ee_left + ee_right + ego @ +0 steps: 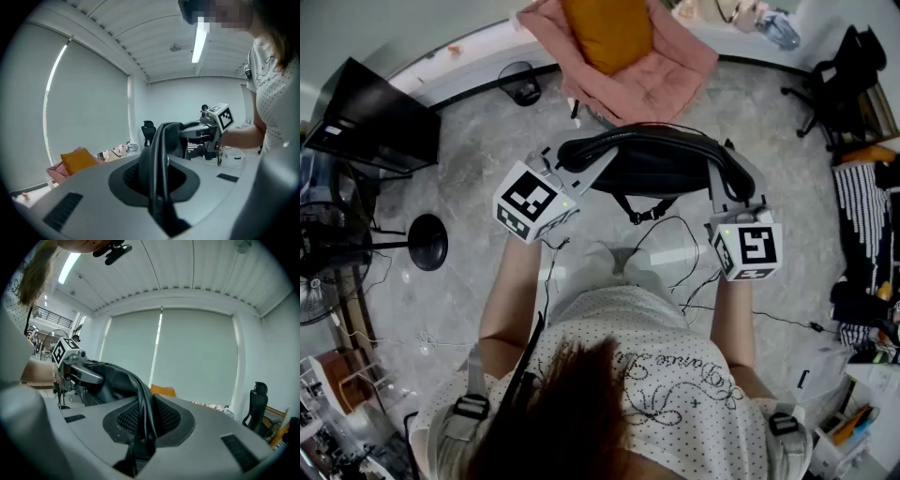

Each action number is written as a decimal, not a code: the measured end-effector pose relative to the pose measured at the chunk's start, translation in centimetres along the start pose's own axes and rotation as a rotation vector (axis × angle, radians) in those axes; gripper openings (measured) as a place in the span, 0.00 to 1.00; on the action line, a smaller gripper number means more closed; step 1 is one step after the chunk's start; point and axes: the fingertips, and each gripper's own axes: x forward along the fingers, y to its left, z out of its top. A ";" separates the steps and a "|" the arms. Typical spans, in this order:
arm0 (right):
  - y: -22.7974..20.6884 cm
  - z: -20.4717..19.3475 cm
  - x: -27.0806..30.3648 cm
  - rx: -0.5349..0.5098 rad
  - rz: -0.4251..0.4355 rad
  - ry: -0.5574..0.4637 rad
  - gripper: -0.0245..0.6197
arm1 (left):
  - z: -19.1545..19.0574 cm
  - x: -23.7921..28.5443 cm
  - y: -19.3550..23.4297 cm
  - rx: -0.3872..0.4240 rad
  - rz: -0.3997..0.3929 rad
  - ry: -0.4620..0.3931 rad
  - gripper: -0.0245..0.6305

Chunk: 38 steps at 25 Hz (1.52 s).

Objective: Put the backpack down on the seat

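The backpack [661, 169] is held up in the air between the 2 grippers and has not yet been set down. The left gripper [567, 159] is closed on a black strap [159, 164] at one end, and the right gripper [724, 173] is closed on a like band at the other end. In each gripper view the band is seen pinched edge-on between the grey jaws. The seat [675, 70] lies ahead of the person, beyond the bag and apart from it. No part of the bag is seen touching it.

By this reading, the lifting and most of the carrying are done. What is left is to bring the bag forward over the seat, lower it and release both grips.

The bag is black and soft, and its top is drawn into a smooth, padded arch between the jaws. A thin webbing tail with a small buckle [642, 214] hangs loose beneath it. The straps look leathery and slightly glossy, with stitched edges. The seat is covered by a rumpled pink quilted throw. A plump, matte orange cushion [609, 33] rests on the throw and takes up part of the landing space. The floor [487, 141] is grey, marbled and hard.
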 end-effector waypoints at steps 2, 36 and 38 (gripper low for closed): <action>0.6 0.4 0.1 -0.002 -0.007 -0.004 0.13 | 0.0 -0.7 0.4 0.006 -0.004 -0.001 0.11; 0.1 2.5 10.4 0.022 0.004 -0.017 0.13 | -0.8 0.5 11.1 0.008 0.008 -0.003 0.11; -1.6 2.4 11.6 0.021 0.017 -0.023 0.14 | -0.4 2.1 12.1 0.011 0.021 -0.001 0.11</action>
